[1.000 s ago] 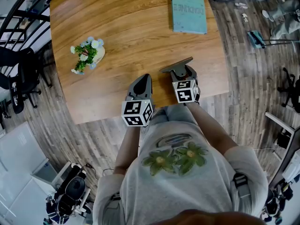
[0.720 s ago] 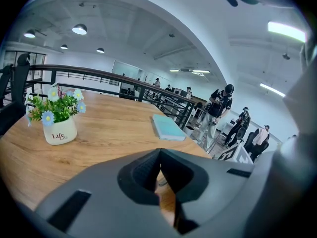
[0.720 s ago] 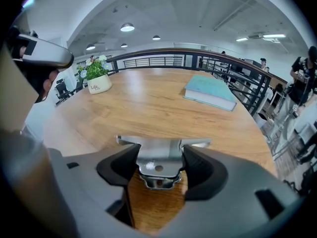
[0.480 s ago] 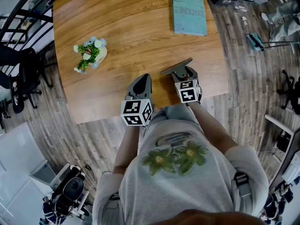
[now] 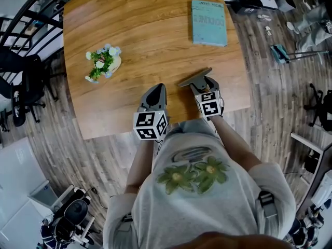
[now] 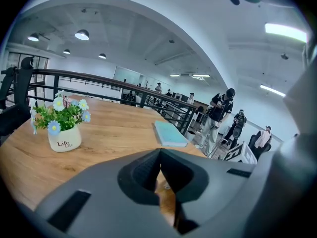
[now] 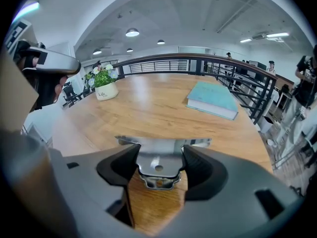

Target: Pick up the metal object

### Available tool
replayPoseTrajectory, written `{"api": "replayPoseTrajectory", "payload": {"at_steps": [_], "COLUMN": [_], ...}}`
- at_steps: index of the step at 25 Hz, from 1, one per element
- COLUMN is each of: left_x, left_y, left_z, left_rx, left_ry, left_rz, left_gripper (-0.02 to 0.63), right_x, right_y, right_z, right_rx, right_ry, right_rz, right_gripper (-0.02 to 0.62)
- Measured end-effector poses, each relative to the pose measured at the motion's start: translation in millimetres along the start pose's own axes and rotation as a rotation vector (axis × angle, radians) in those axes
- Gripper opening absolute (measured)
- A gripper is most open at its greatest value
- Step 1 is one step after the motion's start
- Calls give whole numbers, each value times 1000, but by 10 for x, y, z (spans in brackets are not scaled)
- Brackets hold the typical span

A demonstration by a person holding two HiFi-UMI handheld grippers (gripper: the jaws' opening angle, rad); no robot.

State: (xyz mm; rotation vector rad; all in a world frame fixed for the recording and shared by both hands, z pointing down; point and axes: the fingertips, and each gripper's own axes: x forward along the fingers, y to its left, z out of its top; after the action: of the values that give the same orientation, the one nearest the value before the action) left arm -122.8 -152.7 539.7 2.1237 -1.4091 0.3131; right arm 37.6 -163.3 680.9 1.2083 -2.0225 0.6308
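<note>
Overhead, the metal object (image 5: 195,77) sits in the right gripper (image 5: 201,83) by the table's (image 5: 129,30) near edge. From the left gripper view, the left gripper (image 6: 159,155) is pinched together on nothing. From the right gripper view, the jaws clamp the object's narrow tab. It looks thin, stiff, light and slick, so that tab seems the best place to hold it.

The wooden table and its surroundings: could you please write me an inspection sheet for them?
Surface: wooden table, no spills seen.
Job's things: metal object, gripped by the table's near edge.
Clutter: flower pot; teal book, lying flat.
Grippers: left gripper shut, empty; right gripper shut on the metal object.
Cables: nothing seen on the table.
Surroundings: plank floor, office chair, railing, people standing.
</note>
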Motion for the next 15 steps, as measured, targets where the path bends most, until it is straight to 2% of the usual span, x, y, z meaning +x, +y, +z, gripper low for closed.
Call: {"api": "replayPoseTrajectory", "payload": {"at_steps": [15], "left_x": [-1], "left_y": [-57], "left_z": [81], "left_rx": [14], "left_ry": [-24], "left_rz": [6], "left_gripper": [14], "right_x": [-253], "right_y": [58], "right_z": [332], "right_rx": [-60], "right_ry": [-63], "right_rz": [53], "right_gripper": [288]}}
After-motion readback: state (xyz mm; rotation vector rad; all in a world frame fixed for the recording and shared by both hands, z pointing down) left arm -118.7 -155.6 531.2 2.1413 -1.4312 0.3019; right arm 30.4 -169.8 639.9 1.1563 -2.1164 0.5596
